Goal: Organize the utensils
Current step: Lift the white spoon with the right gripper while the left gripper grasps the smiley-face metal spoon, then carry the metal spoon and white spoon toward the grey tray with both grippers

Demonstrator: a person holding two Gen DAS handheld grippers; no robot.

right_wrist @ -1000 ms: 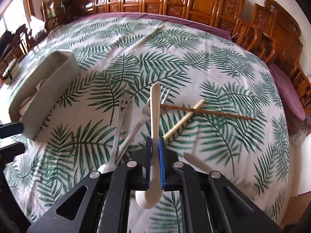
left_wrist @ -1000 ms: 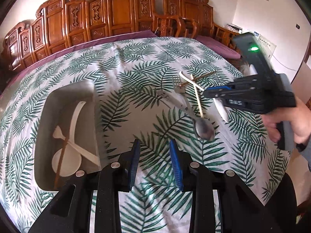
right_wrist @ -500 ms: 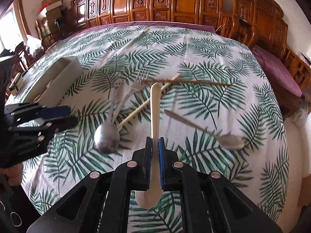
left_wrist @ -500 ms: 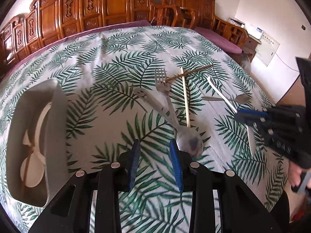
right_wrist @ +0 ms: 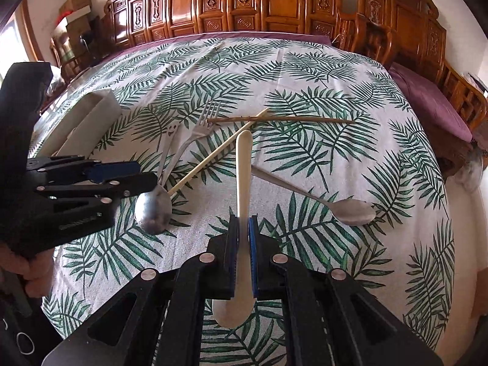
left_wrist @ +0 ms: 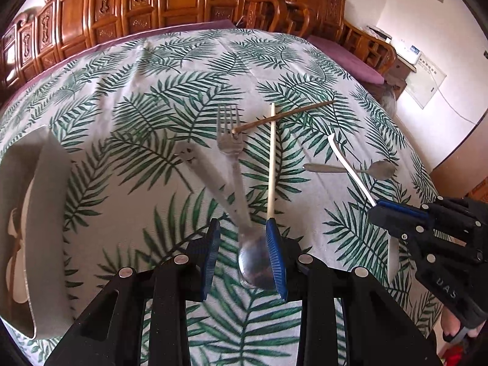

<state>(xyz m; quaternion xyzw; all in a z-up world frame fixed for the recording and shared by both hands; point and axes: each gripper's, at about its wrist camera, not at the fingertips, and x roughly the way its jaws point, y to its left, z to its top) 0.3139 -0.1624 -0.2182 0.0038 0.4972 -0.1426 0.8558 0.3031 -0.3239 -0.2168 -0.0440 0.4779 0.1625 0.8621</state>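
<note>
My right gripper (right_wrist: 242, 235) is shut on a white plastic spoon (right_wrist: 244, 164), handle pointing forward, held above the table; it also shows at the right of the left wrist view (left_wrist: 393, 213). My left gripper (left_wrist: 244, 244) is open, its jaws on either side of the bowl of a metal spoon (left_wrist: 254, 270) with a smiley handle. A metal fork (left_wrist: 230, 143), a pale chopstick (left_wrist: 271, 158), a brown chopstick (left_wrist: 283, 116) and a second metal spoon (left_wrist: 378, 169) lie on the leaf-print tablecloth (left_wrist: 152, 97).
A grey tray (left_wrist: 45, 213) at the left edge holds white utensils and a brown chopstick. Carved wooden chairs (right_wrist: 274, 6) ring the far side of the table. The table edge drops off at the right (right_wrist: 457, 189).
My left gripper has moved right and forward, away from the tray, and now straddles the smiley spoon's bowl. My right gripper has drawn back with the white spoon.
</note>
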